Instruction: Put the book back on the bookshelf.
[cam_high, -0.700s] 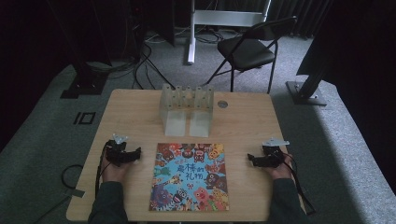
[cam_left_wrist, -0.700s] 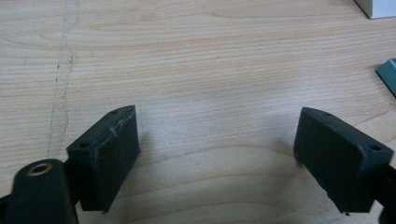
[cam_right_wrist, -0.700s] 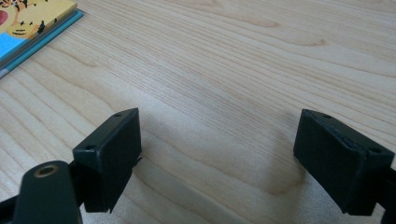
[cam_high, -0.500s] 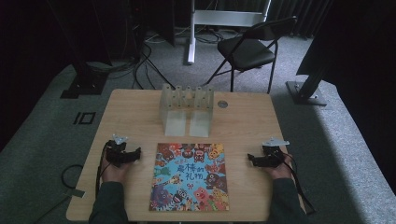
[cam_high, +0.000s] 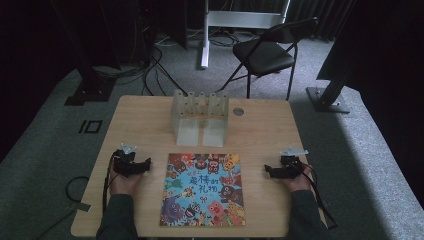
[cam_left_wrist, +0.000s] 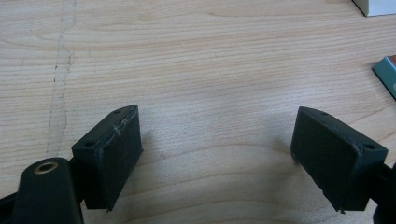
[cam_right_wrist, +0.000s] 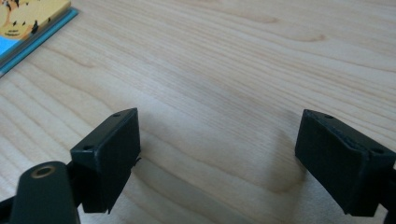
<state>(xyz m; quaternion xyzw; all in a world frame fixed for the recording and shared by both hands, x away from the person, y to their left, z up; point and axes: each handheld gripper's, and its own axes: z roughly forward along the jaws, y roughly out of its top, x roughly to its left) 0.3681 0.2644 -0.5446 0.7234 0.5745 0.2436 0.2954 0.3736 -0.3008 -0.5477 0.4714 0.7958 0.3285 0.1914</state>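
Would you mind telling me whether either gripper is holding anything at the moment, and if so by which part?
Nothing is held. The left gripper and the right gripper both stand open over bare table, one on each side of the picture book.

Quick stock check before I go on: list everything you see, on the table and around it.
Book: one, colourful cover, table's near middle, flat.
Rack: one, translucent white, far middle, behind the book.
Disc: one, small, grey, right of the rack.
Table: one, light wood.
Chair: one, black, on the carpet beyond the table.
Cables: several, black, floor at far left.
Left hand-held gripper: black, open, left of the book.
Right hand-held gripper: black, open, right of the book.
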